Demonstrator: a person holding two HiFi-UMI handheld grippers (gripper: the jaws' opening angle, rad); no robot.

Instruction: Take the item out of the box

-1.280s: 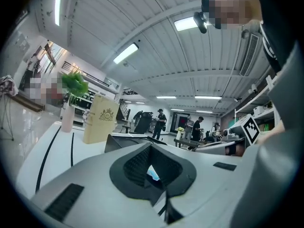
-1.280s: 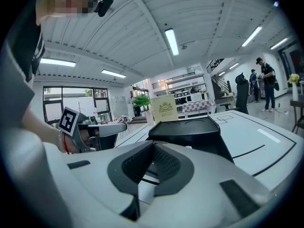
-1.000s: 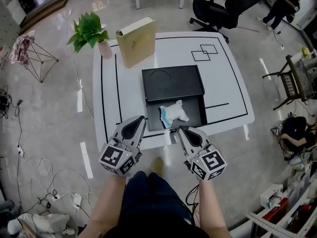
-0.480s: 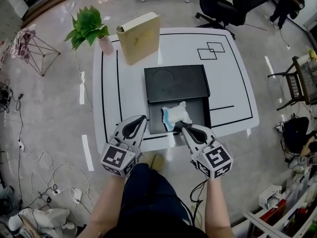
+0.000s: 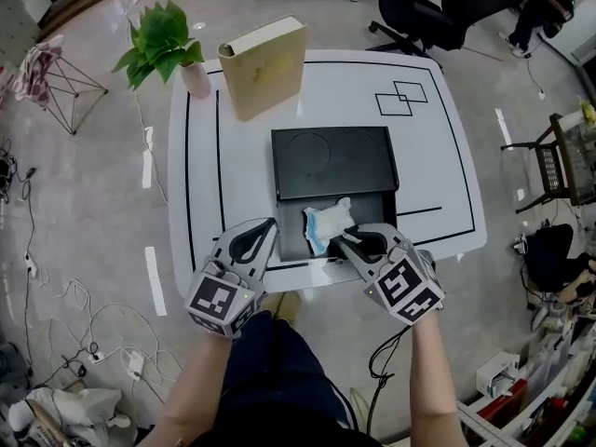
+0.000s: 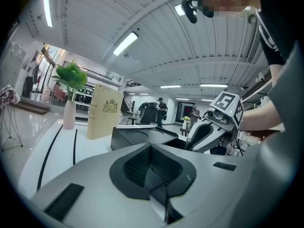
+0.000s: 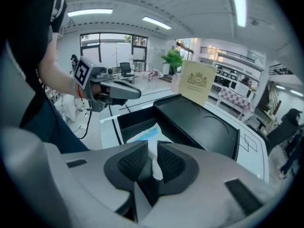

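White plastic of the packet (image 5: pixel 328 223), lying in the open near end of the black box (image 5: pixel 335 161), is now pinched in my right gripper (image 5: pixel 351 239), which has just reached in, so I judge it ready to lift out; my left gripper (image 5: pixel 253 238) waits closed and empty to its left.

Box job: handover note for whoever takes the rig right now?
Right gripper: shut on the near edge of the packet.
Left gripper: shut, empty, at the near edge of the table, left of the box.
Packet: white and blue, lying in the box's open near section; the far part is covered.
Done: grasp made.
Left: lift the packet clear of the box, probably setting it on the table.
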